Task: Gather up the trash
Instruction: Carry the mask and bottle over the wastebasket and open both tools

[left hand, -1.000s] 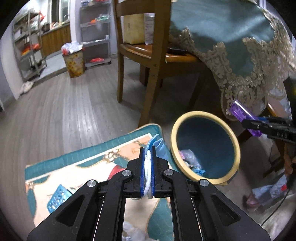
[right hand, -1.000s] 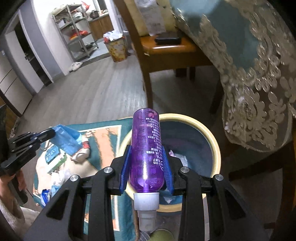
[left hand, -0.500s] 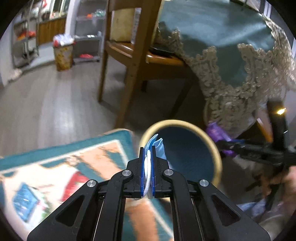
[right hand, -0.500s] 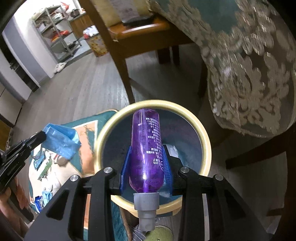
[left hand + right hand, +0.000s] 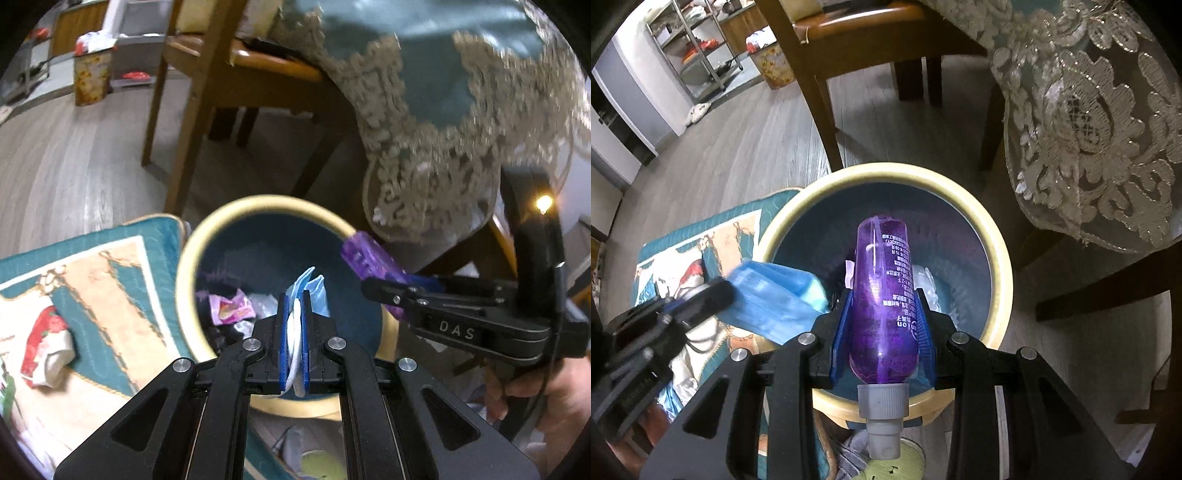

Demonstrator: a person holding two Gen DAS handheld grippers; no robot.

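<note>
A round bin with a cream rim point(image 5: 192, 254) point(image 5: 1001, 258) and dark blue inside stands on the floor with wrappers in it. My left gripper point(image 5: 294, 314) is shut on a blue face mask point(image 5: 312, 291) and holds it over the bin's opening; the mask also shows in the right wrist view point(image 5: 772, 295). My right gripper point(image 5: 884, 314) is shut on a purple bottle point(image 5: 884, 295) with a grey cap, held over the bin. The bottle also shows in the left wrist view point(image 5: 369, 258), at the bin's right rim.
A patterned teal rug point(image 5: 110, 266) lies left of the bin with a red-and-white wrapper point(image 5: 46, 339) and other scraps on it. A wooden chair point(image 5: 207, 74) and a table with a lace-edged cloth point(image 5: 443, 110) stand close behind the bin.
Both grippers have moved forward over the bin. The mask went from above the rug to above the bin's opening. The bottle went from the near rim to over the inside.
</note>
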